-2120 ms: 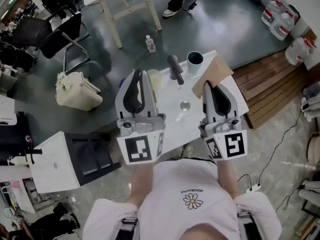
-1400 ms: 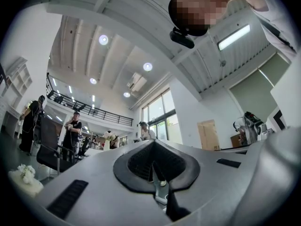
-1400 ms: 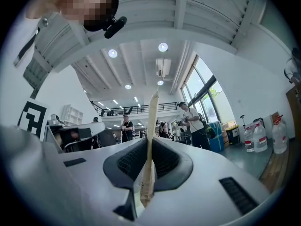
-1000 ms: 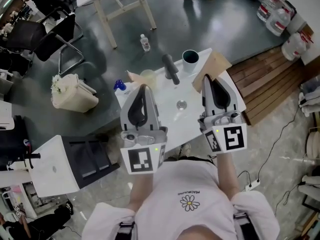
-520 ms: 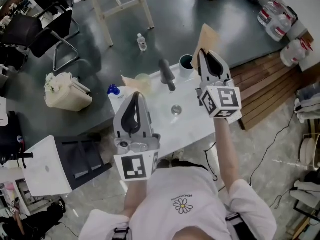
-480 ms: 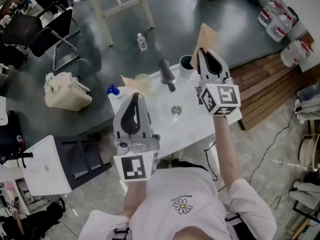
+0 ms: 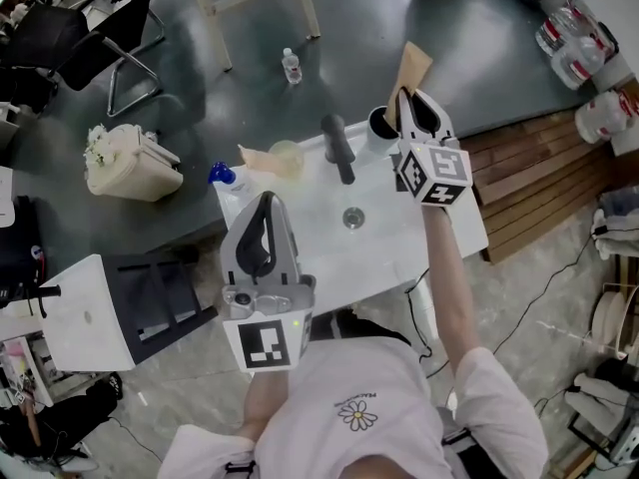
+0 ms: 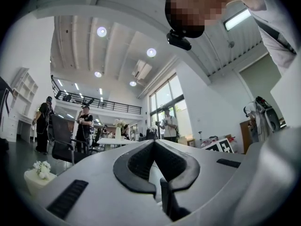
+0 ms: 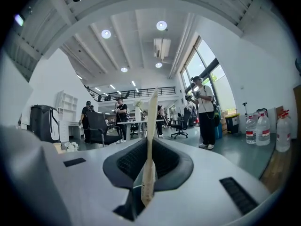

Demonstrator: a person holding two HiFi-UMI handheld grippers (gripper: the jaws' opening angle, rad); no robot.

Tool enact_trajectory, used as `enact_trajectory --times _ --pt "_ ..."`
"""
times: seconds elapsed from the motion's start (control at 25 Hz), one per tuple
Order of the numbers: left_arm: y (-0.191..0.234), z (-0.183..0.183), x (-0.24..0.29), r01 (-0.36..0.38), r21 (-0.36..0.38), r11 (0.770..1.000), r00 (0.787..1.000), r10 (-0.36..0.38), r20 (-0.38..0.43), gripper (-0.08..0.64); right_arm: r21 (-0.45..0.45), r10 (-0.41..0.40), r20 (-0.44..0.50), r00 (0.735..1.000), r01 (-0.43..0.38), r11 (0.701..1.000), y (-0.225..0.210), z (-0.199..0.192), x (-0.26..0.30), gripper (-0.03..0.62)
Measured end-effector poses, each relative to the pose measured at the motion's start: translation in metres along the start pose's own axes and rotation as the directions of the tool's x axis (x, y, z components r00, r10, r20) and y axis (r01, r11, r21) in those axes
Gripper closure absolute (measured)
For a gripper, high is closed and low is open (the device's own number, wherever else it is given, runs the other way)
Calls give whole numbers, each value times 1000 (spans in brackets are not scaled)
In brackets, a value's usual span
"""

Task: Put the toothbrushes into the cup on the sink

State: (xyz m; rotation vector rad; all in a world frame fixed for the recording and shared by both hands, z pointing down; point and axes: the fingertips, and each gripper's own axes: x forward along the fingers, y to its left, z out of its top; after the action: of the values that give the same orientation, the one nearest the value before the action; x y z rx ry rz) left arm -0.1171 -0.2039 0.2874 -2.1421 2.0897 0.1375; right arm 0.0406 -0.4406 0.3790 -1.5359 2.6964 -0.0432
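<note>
A white sink (image 7: 399,242) holds a dark faucet (image 7: 337,150) and a dark-rimmed cup (image 7: 376,122) at its far edge. My right gripper (image 7: 406,98) hovers just right of the cup, shut on a flat brown toothbrush packet (image 7: 412,66) that sticks up past the fingertips. In the right gripper view the packet (image 9: 149,140) shows edge-on, clamped between the jaws of the right gripper (image 9: 149,147). My left gripper (image 7: 265,200) hangs over the sink's near left corner, shut and empty; the left gripper view shows the left gripper (image 8: 154,143) with jaws together. A second brown packet (image 7: 258,155) lies at the sink's far left.
A pale round dish (image 7: 287,158) sits beside the second packet, and a blue item (image 7: 222,175) lies at the sink's left edge. The drain (image 7: 352,218) is mid-basin. Around stand a water bottle (image 7: 292,65), a chair (image 7: 60,38) and wooden decking (image 7: 539,168).
My right gripper has carried the brown packet forward from the sink's near right side, over to the cup. My left gripper has drawn back toward the sink's near left corner.
</note>
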Motion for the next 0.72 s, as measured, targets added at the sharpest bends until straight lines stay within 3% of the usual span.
enact_trajectory --times 0.64,0.68,0.72 --pt "-1 -12 5 -19 -1 1000 999 19 -31 545 -7 17 -63 998 -18 1000 6 -40 3 565" --pt "-1 -12 5 -19 0 1000 999 19 -32 545 -4 17 -62 998 -18 1000 6 -40 3 560" --pt "-1 -12 5 -19 0 1000 999 19 -32 545 -2 17 -59 998 -17 1000 5 -40 3 511"
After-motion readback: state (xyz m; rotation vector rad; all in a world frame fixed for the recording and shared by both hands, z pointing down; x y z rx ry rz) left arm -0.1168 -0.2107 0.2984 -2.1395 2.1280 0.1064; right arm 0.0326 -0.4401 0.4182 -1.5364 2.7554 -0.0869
